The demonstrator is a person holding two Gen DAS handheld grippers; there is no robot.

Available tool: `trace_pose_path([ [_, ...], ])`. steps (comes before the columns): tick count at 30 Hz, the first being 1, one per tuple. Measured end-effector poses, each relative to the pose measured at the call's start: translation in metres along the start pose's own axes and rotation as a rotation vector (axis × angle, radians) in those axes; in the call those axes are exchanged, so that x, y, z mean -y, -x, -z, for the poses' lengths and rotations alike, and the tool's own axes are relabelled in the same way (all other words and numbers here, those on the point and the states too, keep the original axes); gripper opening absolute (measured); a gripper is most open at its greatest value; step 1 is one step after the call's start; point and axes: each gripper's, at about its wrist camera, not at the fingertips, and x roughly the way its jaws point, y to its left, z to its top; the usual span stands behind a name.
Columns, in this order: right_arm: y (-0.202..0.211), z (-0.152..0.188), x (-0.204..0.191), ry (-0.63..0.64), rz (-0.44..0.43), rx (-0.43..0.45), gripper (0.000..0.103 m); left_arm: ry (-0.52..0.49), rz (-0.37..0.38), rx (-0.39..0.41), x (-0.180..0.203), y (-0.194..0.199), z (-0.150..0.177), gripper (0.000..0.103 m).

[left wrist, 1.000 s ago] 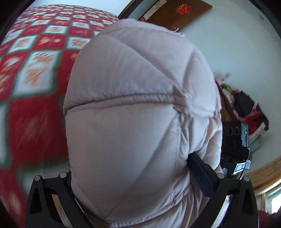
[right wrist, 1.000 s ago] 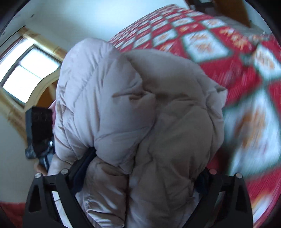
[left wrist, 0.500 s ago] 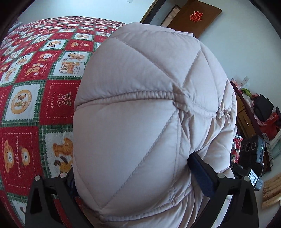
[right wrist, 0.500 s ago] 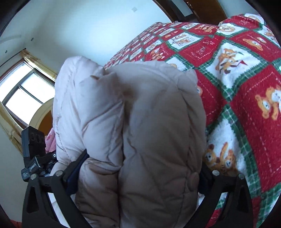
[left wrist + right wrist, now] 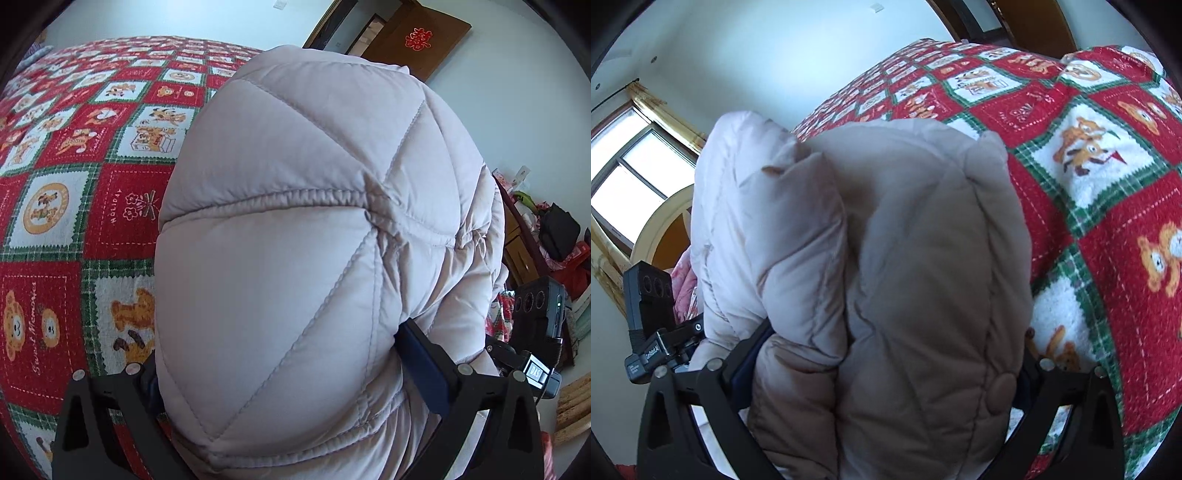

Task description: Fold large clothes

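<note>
The left claw (image 5: 291, 373) is clamped on a thick bunch of the pale quilted puffer jacket (image 5: 314, 240), and the right claw (image 5: 882, 365) grips another bunch of it. The jacket is held above the red bear-print quilt (image 5: 74, 206) on the bed. It bulges forward along both claws, so its long axis cannot be told.

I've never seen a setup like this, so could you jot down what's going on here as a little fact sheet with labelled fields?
Garment: pale beige quilted puffer jacket, bunched and bulging between both tools
Left gripper: shut on the jacket, fingers buried in its padding
Right gripper: shut on the jacket at another spot
Surface beneath: red, green and white patchwork bedspread with teddy bear squares
Jacket position: against or just above the bedspread; contact hidden
Background: bright window, wooden door with red emblem
</note>
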Motion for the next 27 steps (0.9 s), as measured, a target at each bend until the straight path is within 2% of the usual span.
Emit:
trace_pose_path([
  [8, 0.0, 0.003, -0.008, 0.028, 0.025, 0.002, 0.103, 0.013, 0.014, -0.001, 0.0, 0.002, 0.009, 0.102],
  [27, 0.005, 0.01, -0.013, 0.043, 0.028, 0.016, 0.103, -0.002, -0.013, 0.019, 0.003, 0.002, 0.015, 0.102],
])
